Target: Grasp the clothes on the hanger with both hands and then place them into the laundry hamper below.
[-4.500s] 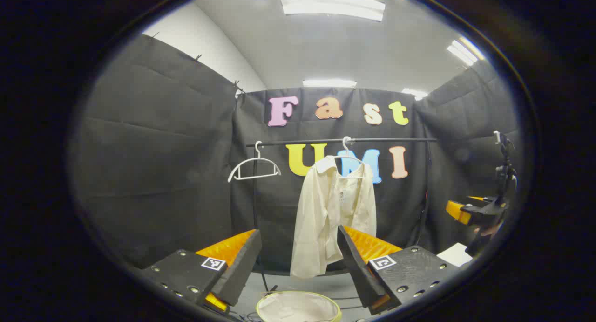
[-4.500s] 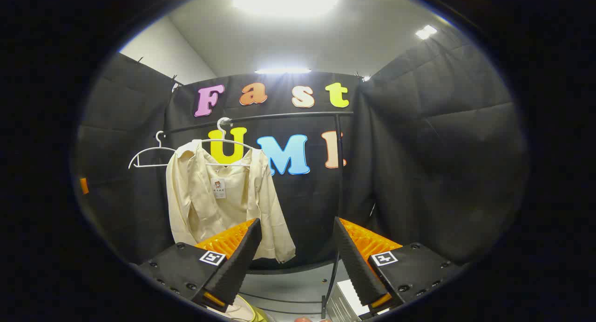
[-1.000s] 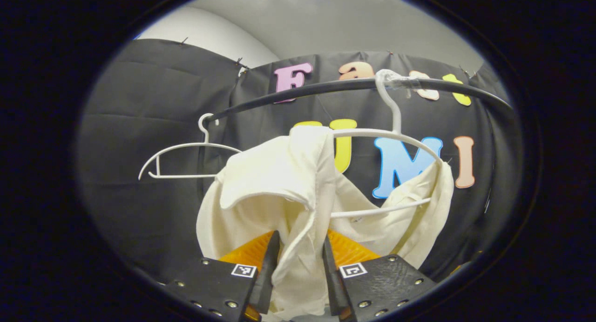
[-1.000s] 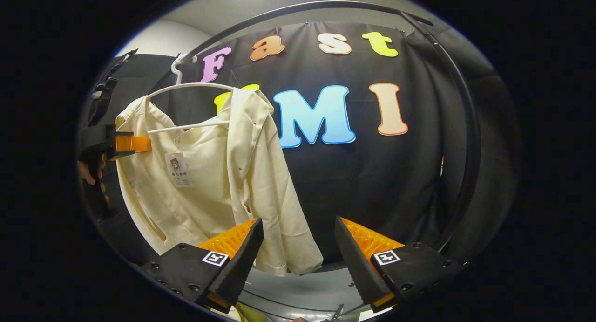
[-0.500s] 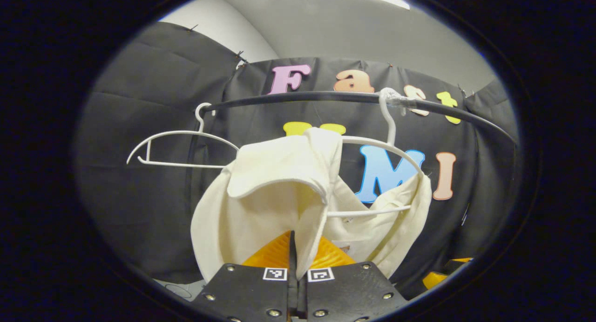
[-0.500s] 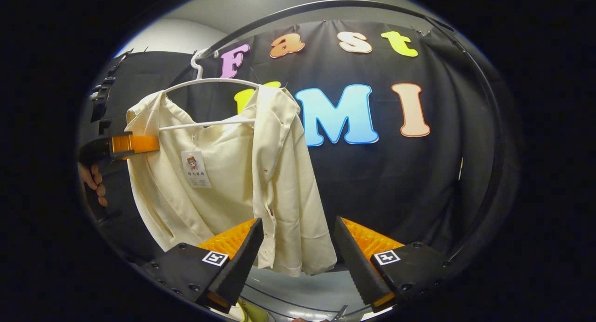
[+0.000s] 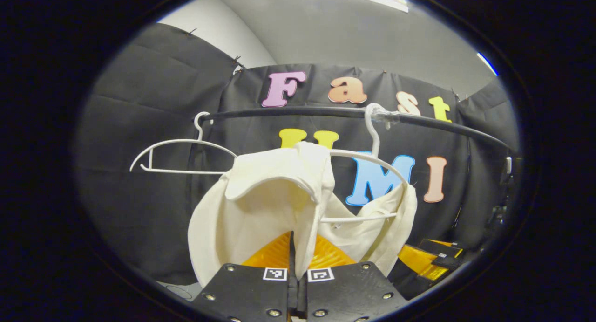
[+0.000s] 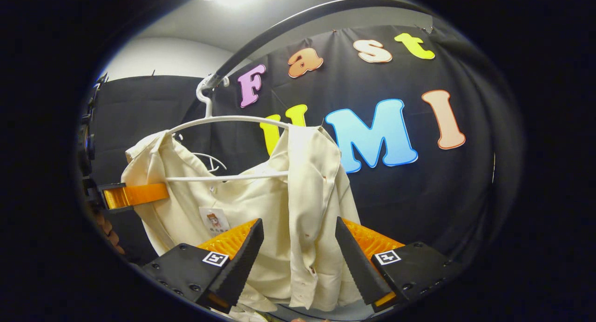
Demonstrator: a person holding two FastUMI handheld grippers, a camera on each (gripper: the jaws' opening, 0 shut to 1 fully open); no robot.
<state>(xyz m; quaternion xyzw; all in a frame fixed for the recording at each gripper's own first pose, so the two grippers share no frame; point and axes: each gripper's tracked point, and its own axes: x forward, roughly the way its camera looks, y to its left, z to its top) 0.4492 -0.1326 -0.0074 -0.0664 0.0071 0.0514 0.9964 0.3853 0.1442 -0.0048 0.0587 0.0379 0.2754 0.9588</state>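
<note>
The left tongs (image 7: 296,266) are now clenched on the shirt (image 7: 260,205): a second ago their fingers still stood apart on either side of a hanging fold near the shoulder, and since then they have come together with the cloth pinched between them. In the right gripper view the same tongs (image 8: 135,195) show at the shirt's far edge, gripping it just below the hanger (image 8: 223,147). The shirt still hangs on that hanger, which hooks over the rail (image 7: 326,112); a second, bare hanger (image 7: 181,156) hangs further along.

The right tongs (image 8: 298,261) are released, fingers well apart, but they have closed in over the last second: the shirt's front edge now hangs between the two fingers, where before it lay ahead and to one side.

So one of the two grips looks made, and the other looks ready to be. The likely next step is to close the right tongs on that edge, then lift the shirt off the hanger. The hamper lies out of sight below.
</note>
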